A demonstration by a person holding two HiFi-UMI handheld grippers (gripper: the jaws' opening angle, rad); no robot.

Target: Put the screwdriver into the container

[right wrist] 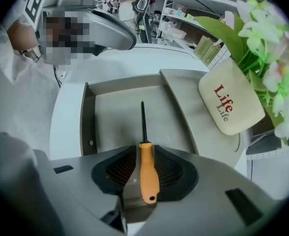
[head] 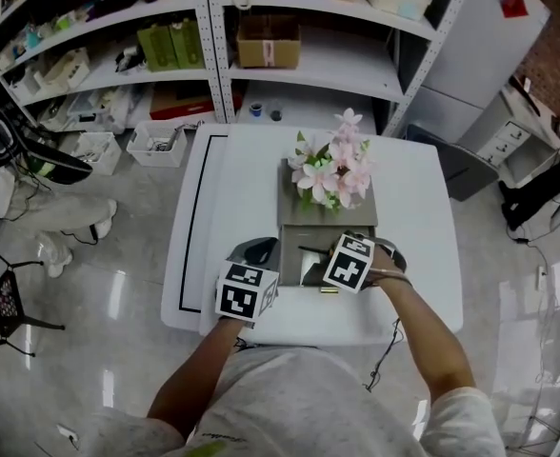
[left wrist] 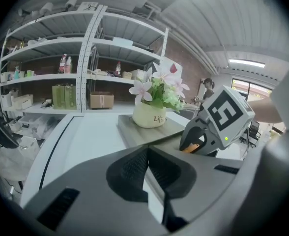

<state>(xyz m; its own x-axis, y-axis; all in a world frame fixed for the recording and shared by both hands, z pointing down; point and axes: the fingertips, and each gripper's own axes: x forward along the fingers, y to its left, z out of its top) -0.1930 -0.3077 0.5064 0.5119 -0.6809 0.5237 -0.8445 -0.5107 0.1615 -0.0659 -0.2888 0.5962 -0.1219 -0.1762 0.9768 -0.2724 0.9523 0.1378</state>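
Right tool (right wrist: 145, 167) is wide open, pads standing clear on either side of the orange handle. The screwdriver (right wrist: 146, 156) sits between the jaws, but nothing is pinching it. Its long axis runs dead straight along the tool's own line, with the handle nearest and the dark shaft and tip pointing away over the grey floor of the container (right wrist: 88, 127). That open tray sits just in front of the flower pot (right wrist: 230, 102) on the counter (head: 409, 193).

So the screwdriver looks delivered: shaft inside the walls, tip short of the far edge. I can't quite tell whether the handle end is resting flat on the floor or on the tool's lower body.

What matters next is that shared line. Drawing the tool straight back and up should leave the screwdriver lying where it is, while any sideways drift could nudge the handle.

Over on the container's left side, the left tool (left wrist: 147, 168) has its jaws closed together and is empty, playing no part here.
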